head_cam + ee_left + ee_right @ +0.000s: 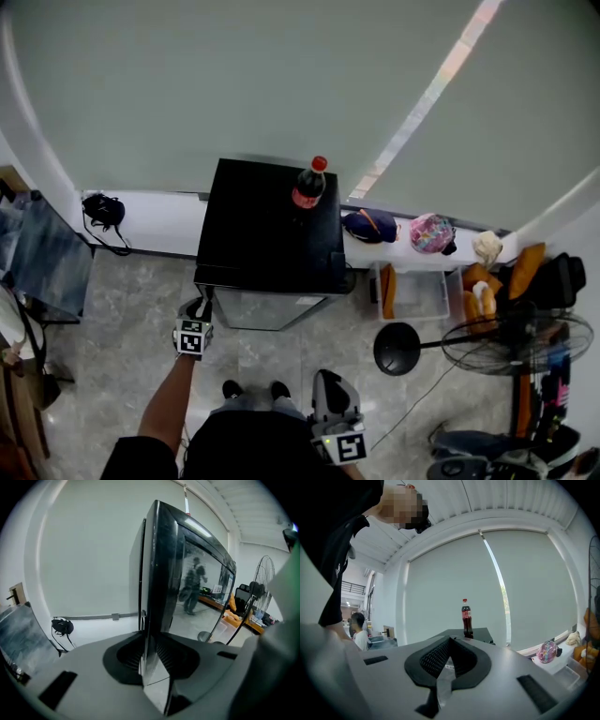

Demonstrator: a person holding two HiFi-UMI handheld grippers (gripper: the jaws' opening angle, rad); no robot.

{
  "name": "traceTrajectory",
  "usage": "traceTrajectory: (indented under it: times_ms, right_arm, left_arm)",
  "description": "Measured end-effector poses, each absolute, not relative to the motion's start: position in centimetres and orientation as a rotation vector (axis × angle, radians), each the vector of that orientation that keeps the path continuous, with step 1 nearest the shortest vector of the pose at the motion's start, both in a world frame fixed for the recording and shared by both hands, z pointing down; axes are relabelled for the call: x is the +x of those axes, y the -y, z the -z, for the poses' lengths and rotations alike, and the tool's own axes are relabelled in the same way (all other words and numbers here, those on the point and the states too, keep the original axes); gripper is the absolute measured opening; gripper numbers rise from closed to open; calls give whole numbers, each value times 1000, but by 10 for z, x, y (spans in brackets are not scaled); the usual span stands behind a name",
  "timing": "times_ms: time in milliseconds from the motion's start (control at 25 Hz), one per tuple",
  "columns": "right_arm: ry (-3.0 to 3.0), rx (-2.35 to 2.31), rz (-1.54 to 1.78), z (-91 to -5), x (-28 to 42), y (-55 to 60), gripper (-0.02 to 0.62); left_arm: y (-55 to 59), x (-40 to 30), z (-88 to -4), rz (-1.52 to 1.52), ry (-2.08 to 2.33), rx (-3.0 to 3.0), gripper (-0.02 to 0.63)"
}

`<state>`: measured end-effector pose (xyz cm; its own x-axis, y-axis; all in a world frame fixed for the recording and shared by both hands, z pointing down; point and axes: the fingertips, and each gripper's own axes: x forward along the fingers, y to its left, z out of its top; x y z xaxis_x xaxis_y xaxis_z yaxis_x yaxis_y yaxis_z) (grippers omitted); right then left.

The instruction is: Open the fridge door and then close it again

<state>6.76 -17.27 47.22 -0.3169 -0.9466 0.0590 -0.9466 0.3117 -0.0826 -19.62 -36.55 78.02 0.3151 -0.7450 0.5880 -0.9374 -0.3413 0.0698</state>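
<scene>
Left tongs (151, 654): clamped on the free upright edge of the fridge door (197, 588). The edge stands straight up between the two pads, which press on it from either side with only a narrow gap between them.
Door, direction: its long axis is vertical. Its glass front faces me and the room, and I am gripping its left side low down.
Door, open or closed: I cannot tell whether it sits flush or is slightly ajar. A thin dark line shows between the door and the cabinet behind it.
Right tongs (447, 663): closed with nothing between them, held close to my body and pointing level at the fridge, well apart from it.
Fridge (267, 220): a small black box standing on the floor (122, 328), with its back to the pale wall, directly in front of my feet.
Bottle (308, 185): a dark cola bottle with a red cap, upright on the fridge top towards the back right.
White ledge (159, 223): runs along the wall on both sides of the fridge. A black bag (103, 208) lies on it to the left and a pink helmet (431, 232) to the right.
Fan (511, 342): on the floor to the right of the fridge, well clear of the door.
</scene>
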Motion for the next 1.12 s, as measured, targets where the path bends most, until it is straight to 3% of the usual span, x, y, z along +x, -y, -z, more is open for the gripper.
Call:
traceTrajectory:
  times_ms: [360,560,1120]
  right_arm:
    - [-2485,-1891,149,-471,77,169,9]
    - [-2469,-1848,82,-462,81,174,9]
    - [-2518,-1831,76,-464,106,180,8]
  left_arm:
    - [364,-197,-779,-676,1509,2188,77]
    - [347,-196,-755,-639,1556,2224,8]
    - [230,-154,-544,-114,1659,2463,8]
